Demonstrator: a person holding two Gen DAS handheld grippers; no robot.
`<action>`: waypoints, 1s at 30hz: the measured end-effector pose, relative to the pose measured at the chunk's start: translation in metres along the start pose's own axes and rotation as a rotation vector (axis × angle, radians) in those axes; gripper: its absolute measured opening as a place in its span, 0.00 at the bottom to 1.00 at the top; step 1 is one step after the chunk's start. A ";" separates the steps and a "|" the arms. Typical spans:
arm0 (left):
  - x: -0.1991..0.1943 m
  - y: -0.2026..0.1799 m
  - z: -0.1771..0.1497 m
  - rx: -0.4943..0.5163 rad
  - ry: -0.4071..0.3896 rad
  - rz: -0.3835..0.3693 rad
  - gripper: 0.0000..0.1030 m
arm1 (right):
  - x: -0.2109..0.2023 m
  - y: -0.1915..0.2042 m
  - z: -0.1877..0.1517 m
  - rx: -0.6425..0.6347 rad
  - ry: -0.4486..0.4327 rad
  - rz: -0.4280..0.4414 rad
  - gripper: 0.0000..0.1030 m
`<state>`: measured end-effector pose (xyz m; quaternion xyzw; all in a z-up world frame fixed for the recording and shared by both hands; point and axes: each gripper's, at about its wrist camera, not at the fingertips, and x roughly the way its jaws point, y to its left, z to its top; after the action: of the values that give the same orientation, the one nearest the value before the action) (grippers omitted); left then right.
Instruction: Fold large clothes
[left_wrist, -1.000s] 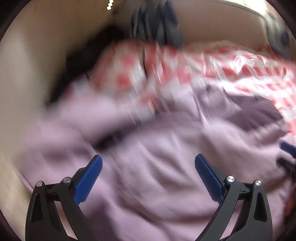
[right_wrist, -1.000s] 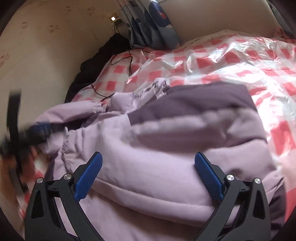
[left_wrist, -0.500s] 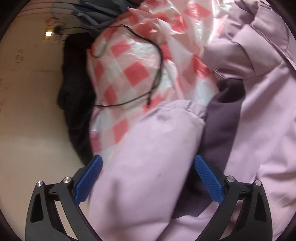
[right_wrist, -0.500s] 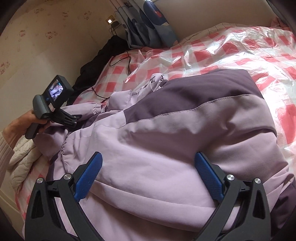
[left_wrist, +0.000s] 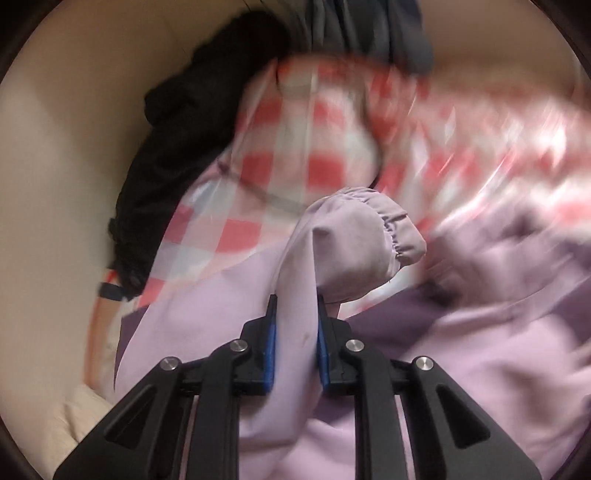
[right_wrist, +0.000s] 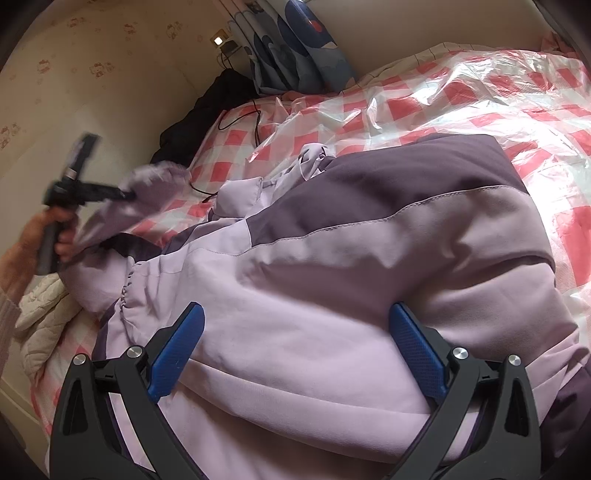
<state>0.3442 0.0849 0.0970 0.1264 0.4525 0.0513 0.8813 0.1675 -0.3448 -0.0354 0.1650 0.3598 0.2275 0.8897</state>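
Note:
A large lilac jacket with dark purple panels lies crumpled on the bed. My left gripper is shut on the jacket's sleeve just behind its elastic cuff and holds it lifted off the bed. In the right wrist view the left gripper shows at the far left, blurred, with the sleeve in it. My right gripper is open, its blue pads resting low over the jacket's lilac body, holding nothing.
The bed has a red and white check cover under clear plastic. A black cable lies on it. A black garment hangs by the cream wall. A blue patterned curtain hangs behind. A cream quilted garment lies at the left.
My left gripper has shut on the sleeve near its cuff and lifted it off the bed. My right gripper has stayed open over the jacket body.

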 end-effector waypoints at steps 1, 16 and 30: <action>-0.019 -0.002 0.003 -0.015 -0.032 -0.051 0.18 | -0.001 0.001 0.001 0.005 0.005 0.004 0.94; -0.174 -0.196 -0.013 0.094 -0.278 -0.708 0.18 | -0.083 -0.073 0.059 0.613 -0.145 0.754 0.94; -0.071 -0.293 -0.137 0.253 -0.064 -0.759 0.66 | -0.041 -0.109 0.043 0.664 -0.004 0.597 0.65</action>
<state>0.1839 -0.1881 -0.0026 0.0593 0.4421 -0.3378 0.8288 0.2032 -0.4637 -0.0321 0.5386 0.3483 0.3463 0.6846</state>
